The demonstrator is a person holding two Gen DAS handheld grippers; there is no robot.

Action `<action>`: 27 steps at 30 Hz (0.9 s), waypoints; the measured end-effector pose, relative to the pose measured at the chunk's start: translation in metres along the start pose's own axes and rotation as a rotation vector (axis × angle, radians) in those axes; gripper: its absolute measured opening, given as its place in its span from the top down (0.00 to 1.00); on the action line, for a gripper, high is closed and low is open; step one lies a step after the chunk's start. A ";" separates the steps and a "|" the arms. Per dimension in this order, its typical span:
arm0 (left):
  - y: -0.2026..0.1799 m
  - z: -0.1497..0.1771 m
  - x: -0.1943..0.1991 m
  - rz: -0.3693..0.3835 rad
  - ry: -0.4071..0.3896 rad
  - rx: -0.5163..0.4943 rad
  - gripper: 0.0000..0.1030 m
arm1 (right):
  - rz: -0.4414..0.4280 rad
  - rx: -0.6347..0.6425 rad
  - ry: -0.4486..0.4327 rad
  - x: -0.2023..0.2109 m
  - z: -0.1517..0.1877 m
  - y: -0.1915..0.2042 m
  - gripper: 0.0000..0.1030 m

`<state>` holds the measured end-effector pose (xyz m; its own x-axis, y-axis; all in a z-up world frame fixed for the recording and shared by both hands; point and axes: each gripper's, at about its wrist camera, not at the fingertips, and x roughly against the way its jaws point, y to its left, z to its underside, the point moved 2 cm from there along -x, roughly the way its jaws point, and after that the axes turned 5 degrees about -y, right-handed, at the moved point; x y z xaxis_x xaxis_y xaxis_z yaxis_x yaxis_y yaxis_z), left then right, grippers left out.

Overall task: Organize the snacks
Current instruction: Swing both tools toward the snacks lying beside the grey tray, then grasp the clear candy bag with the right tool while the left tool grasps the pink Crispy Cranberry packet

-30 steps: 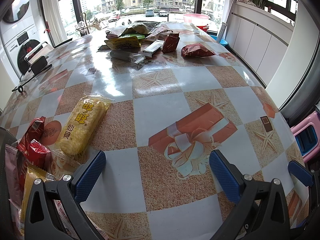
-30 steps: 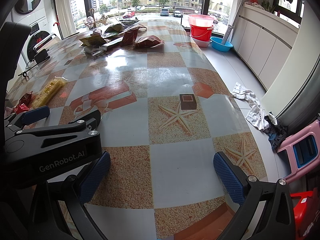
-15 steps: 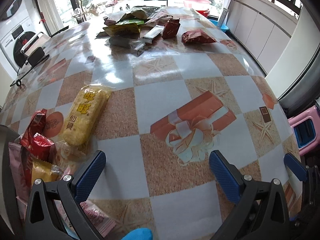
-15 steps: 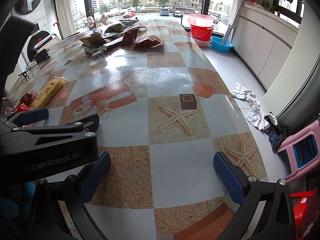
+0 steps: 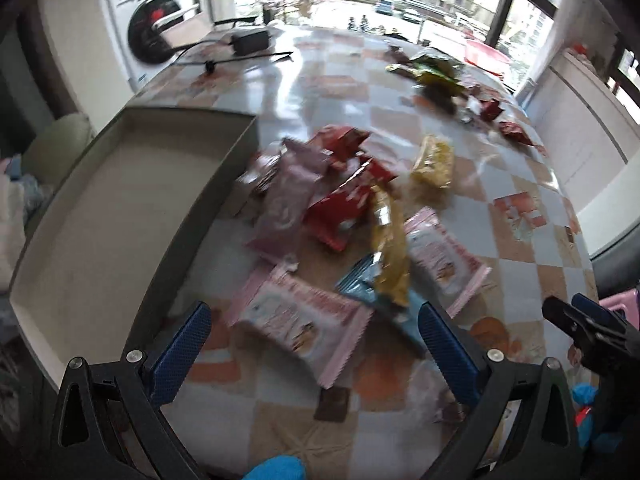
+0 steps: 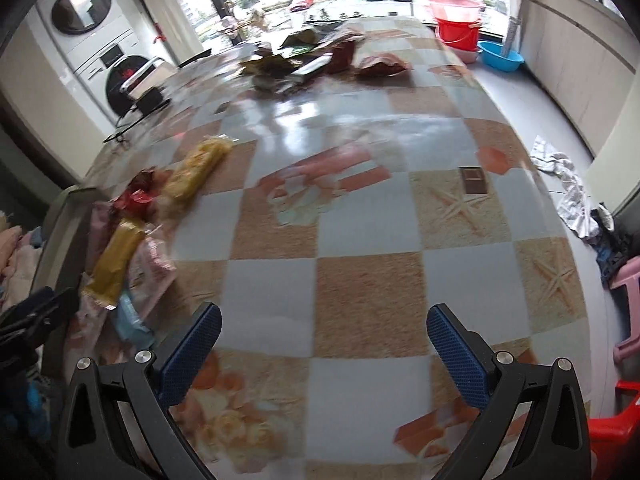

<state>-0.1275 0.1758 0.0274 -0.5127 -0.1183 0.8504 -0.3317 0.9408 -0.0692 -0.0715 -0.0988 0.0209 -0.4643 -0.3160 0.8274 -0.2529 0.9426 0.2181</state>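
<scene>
Step in hand, as judged: the approach before a first pick; nothing lifted yet, nothing in the box. Left gripper (image 5: 314, 342) hangs over the near heap of snacks, jaws spread wide and holding nothing, touching nothing that shows. Between its fingertips lies a pink-and-white packet (image 5: 298, 314) flat on the bench (image 5: 532, 276). Beyond it: a blue packet (image 5: 362, 286) partly under a gold wrapper (image 5: 390, 258), a second pink-and-white packet (image 5: 442, 258) to the right, red packets (image 5: 340, 210) and a mauve pouch (image 5: 286, 204) further back, a yellow rice-cracker bag (image 5: 434, 166) behind those. View is smeared by motion; labels unreadable. Open shallow box (image 5: 112, 208) sits at the left, its wall just beside the heap, interior bare. A second scatter of snacks (image 5: 444, 80) lies well apart at the far end of the bench. Right gripper (image 6: 324, 344) hovers over bare checked cloth, jaws likewise spread wide, nothing between them; the heap is off to its left. Next move likely calls for the left jaws to drop onto the nearest pink-and-white packet and close across its short width, then carry it left over the box wall. Flat film packets give little edge to bite; overlapping neighbours may drag along. The right gripper would need to swing left to be of use.
</scene>
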 end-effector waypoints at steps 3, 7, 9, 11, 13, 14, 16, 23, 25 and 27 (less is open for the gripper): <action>0.014 0.015 -0.008 0.022 0.052 0.071 0.00 | -0.072 0.116 0.030 0.006 0.012 0.040 0.00; 0.011 0.022 -0.016 0.014 0.098 0.087 0.00 | -0.117 0.363 0.052 0.015 0.040 0.095 0.00; 0.011 0.027 -0.019 0.011 0.112 0.100 0.00 | -0.093 0.480 0.045 0.016 0.052 0.115 0.00; 0.014 0.027 -0.025 0.004 0.116 0.111 0.00 | -0.083 0.545 0.057 0.012 0.060 0.128 0.00; 0.013 0.026 -0.028 -0.025 0.102 0.098 0.00 | -0.094 0.573 0.074 0.003 0.062 0.135 0.00; 0.013 0.025 -0.030 -0.032 0.104 0.094 0.00 | -0.099 0.585 0.081 -0.001 0.062 0.139 0.00; 0.014 0.025 -0.034 -0.066 0.107 0.071 0.00 | -0.104 0.603 0.096 -0.009 0.063 0.142 0.00; 0.018 0.028 -0.033 -0.092 0.091 0.052 0.00 | -0.111 0.569 0.111 -0.016 0.066 0.142 0.48; 0.019 0.029 -0.031 -0.084 0.092 0.027 0.01 | -0.103 0.538 0.099 -0.016 0.064 0.140 0.70; 0.014 0.028 -0.031 -0.070 0.069 -0.004 0.07 | -0.105 0.489 0.092 -0.017 0.062 0.133 0.70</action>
<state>-0.1385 0.1843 -0.0139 -0.4329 -0.1618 0.8868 -0.3616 0.9323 -0.0064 -0.1495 0.0249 0.0036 -0.3440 -0.3745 0.8610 -0.6720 0.7387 0.0528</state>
